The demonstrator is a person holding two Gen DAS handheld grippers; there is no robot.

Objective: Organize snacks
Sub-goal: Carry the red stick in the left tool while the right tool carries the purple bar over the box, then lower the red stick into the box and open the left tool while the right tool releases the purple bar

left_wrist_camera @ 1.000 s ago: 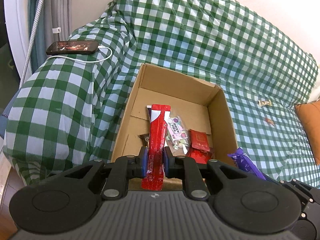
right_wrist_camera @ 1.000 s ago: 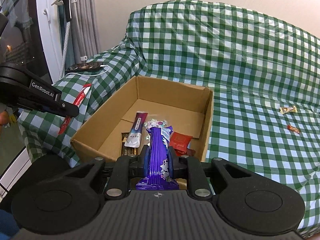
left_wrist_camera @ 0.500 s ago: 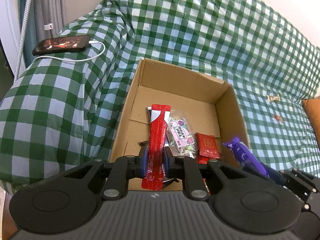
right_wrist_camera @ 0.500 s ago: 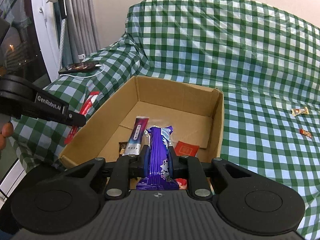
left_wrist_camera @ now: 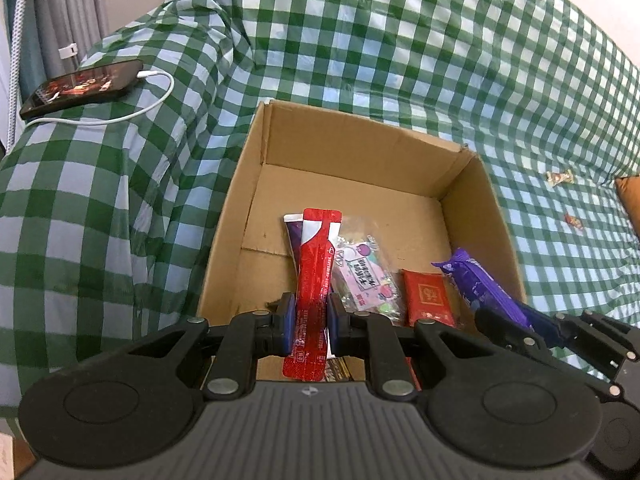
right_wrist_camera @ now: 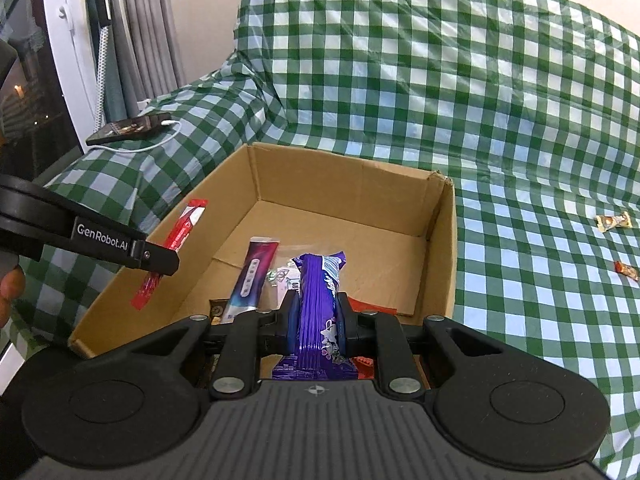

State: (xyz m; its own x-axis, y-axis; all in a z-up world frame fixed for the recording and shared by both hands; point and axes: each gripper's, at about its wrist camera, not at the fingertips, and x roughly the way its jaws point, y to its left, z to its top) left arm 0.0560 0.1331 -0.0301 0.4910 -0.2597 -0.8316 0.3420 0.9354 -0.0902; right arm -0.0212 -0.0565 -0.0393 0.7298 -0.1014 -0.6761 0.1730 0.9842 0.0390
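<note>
My left gripper (left_wrist_camera: pixel 311 320) is shut on a long red stick packet (left_wrist_camera: pixel 316 276), held over the near edge of an open cardboard box (left_wrist_camera: pixel 352 148). My right gripper (right_wrist_camera: pixel 317 312) is shut on a purple chocolate bar (right_wrist_camera: pixel 318 300), over the box's near right part. In the right wrist view the left gripper (right_wrist_camera: pixel 160 258) with the red stick packet (right_wrist_camera: pixel 180 240) hangs at the box's left wall. Inside the box (right_wrist_camera: pixel 340 192) lie a purple-white stick sachet (right_wrist_camera: pixel 252 276), a pink candy bag (left_wrist_camera: pixel 364 276) and a red packet (left_wrist_camera: pixel 428 300).
The box rests on a sofa under a green checked cover (right_wrist_camera: pixel 400 80). Two small wrapped candies (right_wrist_camera: pixel 612 220) (right_wrist_camera: pixel 626 270) lie on the seat to the right. A phone (left_wrist_camera: pixel 80 88) on a white cable sits on the left armrest. An orange cushion (left_wrist_camera: pixel 630 204) shows at far right.
Both grippers have moved closer to the box and lower, each still holding its snack. The box and its contents look larger in both views.
</note>
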